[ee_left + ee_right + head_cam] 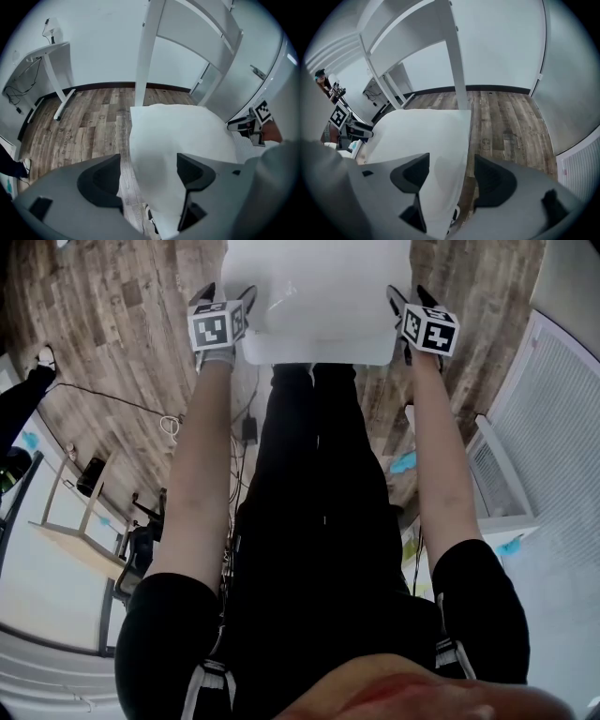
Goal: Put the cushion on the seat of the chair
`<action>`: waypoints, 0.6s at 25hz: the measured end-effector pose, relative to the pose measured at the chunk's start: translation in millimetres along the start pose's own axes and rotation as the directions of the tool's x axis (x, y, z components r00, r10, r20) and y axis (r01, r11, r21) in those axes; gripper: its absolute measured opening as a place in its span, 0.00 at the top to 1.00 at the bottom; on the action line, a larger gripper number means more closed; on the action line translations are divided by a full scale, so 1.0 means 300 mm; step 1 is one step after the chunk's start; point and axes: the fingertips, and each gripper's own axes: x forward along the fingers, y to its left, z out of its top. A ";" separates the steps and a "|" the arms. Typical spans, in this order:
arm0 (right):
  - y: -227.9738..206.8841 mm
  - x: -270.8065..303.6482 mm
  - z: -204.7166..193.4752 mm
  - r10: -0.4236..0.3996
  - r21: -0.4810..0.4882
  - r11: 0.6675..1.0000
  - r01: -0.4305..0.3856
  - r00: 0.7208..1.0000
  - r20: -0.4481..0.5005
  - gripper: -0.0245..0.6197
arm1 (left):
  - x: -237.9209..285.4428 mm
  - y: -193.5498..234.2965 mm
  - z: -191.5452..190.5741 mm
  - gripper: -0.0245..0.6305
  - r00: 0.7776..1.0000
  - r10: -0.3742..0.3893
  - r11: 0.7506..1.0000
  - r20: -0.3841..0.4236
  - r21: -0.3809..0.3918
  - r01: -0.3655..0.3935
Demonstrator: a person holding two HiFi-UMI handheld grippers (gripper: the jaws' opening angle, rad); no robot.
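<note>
Grippers flank a white cushion (323, 296) that lies flat on the seat of a white chair, seen from above past the person's black clothing and two outstretched bare forearms.

At the left, the left gripper (228, 294) points steeply down at the cushion's left edge. Its own view shows the two dark jaws standing wide apart, with the cushion's near corner between them and neither pad pressing on it. Past the jaws is wood-plank floor (89, 126), and a white desk (49, 61) stands against the wall at the far left of that view.

In the middle, the cushion covers the seat almost wholly. The chair's white backrest (197, 33) rises just behind its far edge, carried on an upright post (145, 51).

At the right, the right gripper (410, 298) points down at the cushion's right edge. Its own view shows its jaws spread wide as well, the cushion's edge running between them untouched, with bare plank floor under the outer jaw.
</note>
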 end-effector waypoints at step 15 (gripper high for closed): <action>0.298 -0.389 0.094 0.039 -0.023 0.999 -0.037 0.995 0.096 0.91 | -0.439 -0.200 0.086 0.62 0.993 -0.093 0.995 0.069 0.030 0.092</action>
